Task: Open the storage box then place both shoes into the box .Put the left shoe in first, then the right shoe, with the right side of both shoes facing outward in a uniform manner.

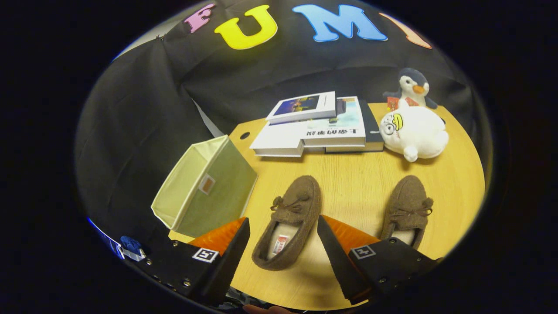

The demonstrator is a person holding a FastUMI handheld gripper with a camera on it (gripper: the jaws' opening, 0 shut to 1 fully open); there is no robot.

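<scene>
2 brown shoes lie on the bench (348, 183), toes pointing away from the tongs (283, 237) toward the books (318, 126), long axes roughly along the fingers. 1 shoe (287, 222) sits between the spread fingers, untouched by either; the other shoe (407, 209) lies beyond the right finger (338, 253). Ahead of the left finger (226, 255), the box (205, 187) stands at the bench's edge, tilted, its open top showing. 2 plush toys (414, 131) rest beside the books.
</scene>
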